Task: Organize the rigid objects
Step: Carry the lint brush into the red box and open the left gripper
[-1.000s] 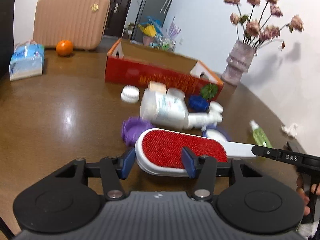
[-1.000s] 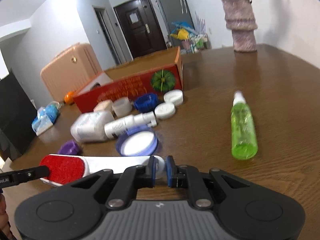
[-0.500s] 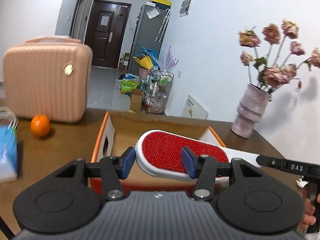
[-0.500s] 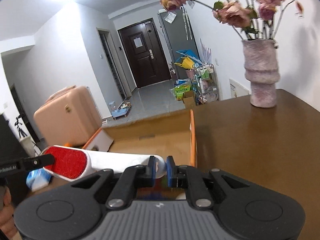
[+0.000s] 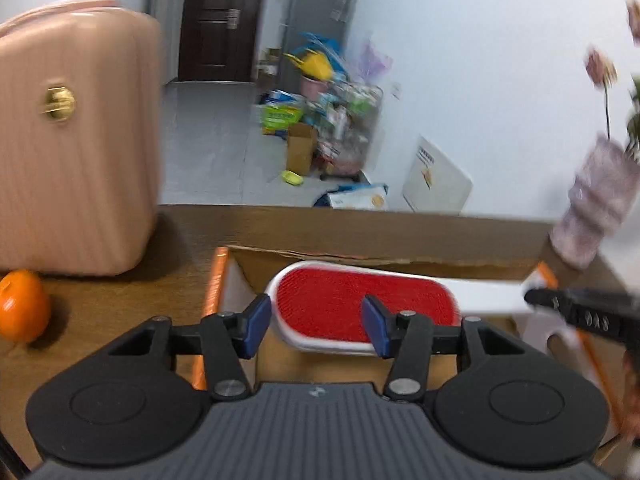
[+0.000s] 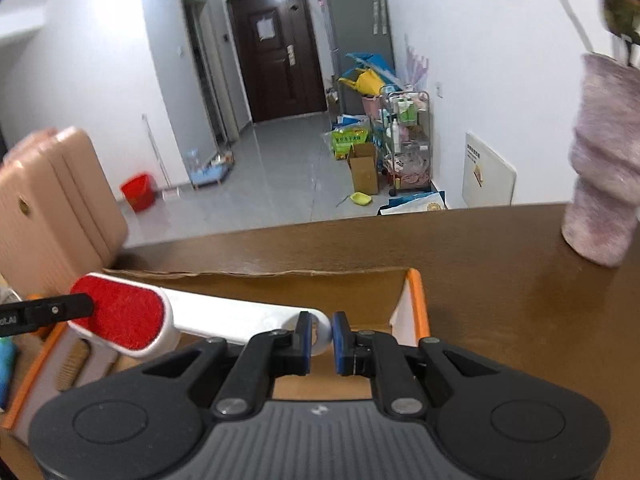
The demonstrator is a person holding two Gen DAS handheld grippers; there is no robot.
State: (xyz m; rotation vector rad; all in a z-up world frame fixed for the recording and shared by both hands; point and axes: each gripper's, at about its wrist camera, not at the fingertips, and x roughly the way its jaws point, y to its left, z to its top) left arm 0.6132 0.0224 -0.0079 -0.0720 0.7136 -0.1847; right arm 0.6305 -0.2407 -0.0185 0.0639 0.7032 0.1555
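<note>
From the left wrist, the left gripper [image 5: 316, 326] has its blue pads clamped on the two edges of the red bristle head of the lint brush [image 5: 366, 306]. The brush hangs over the open cardboard box [image 5: 240, 280], above the floor of it. Its long axis runs crosswise to these jaws, the white handle stretching off to the right, where the tip of the other gripper shows. A pink suitcase [image 5: 76, 140] stands close beside the box on the left with an orange [image 5: 22, 304] at its foot, and a pink vase [image 5: 596, 208] sits off the box's far right corner. None of them lies under the brush.

From the right wrist, the right gripper [image 6: 320, 342] is pinched tight on the rounded end of the white handle [image 6: 240, 316], the red head pointing away to the left. So each hand has one end, neither nearer the middle. The orange-edged box wall [image 6: 416, 300] rises just right of these jaws. The brush looks to fit lengthwise, and I'd judge the drop is straight down. Something tan lies on the box floor at left, too blurred to name.
</note>
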